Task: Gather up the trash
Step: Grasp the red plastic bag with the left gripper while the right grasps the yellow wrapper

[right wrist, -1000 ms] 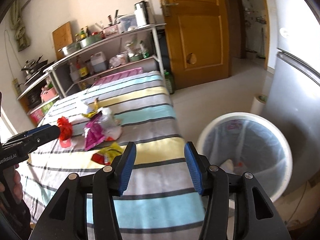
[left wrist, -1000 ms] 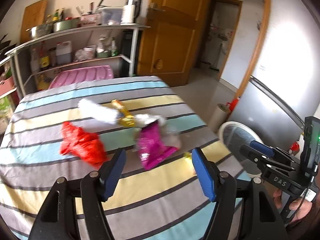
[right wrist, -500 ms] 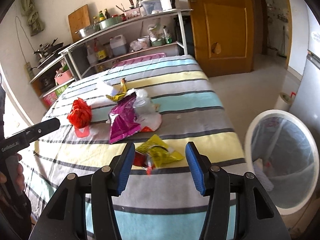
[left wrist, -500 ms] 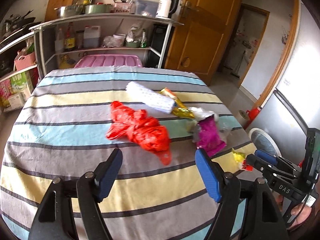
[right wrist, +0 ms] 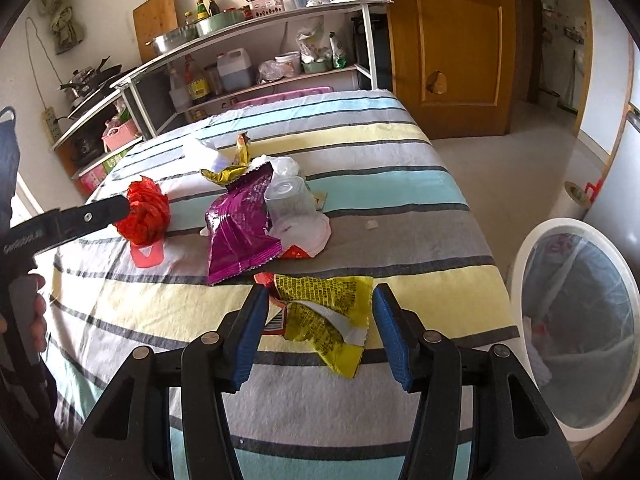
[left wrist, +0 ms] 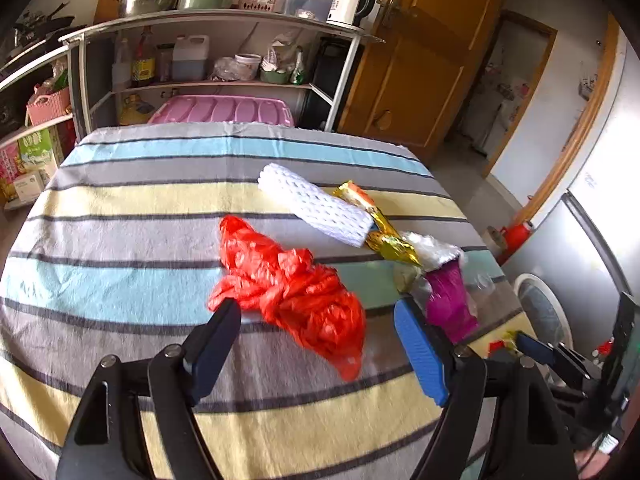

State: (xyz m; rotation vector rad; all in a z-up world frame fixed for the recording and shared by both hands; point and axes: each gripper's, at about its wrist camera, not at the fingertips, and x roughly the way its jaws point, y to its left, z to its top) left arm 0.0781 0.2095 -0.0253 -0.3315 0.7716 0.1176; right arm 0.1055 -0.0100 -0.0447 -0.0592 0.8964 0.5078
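Note:
A crumpled red plastic bag [left wrist: 288,284] lies on the striped tablecloth [left wrist: 120,240]. My left gripper [left wrist: 316,344] hovers just before it, jaws opening, and the bag's near end reaches in between the pads untouched. A yellow snack wrapper [right wrist: 324,304] lies between the pads of my right gripper [right wrist: 320,324], whose jaws are also opening and do not press on it. Beyond it lie a purple snack bag [right wrist: 240,232], a clear plastic cup [right wrist: 288,200], a gold wrapper [left wrist: 384,232] and a white foam net [left wrist: 316,208].
A white bin [right wrist: 576,360] with a clear liner stands on the floor off the table's right edge. A shelf rack [left wrist: 220,24] with pots and bottles stands behind the table, with a pink tub [left wrist: 224,110] under it. A wooden door [right wrist: 452,40] is at the back right.
Both grippers came down and closer to the table. The left one swung from the purple bag to the red bag; the right one reached the yellow wrapper. Both jaws widened a little.

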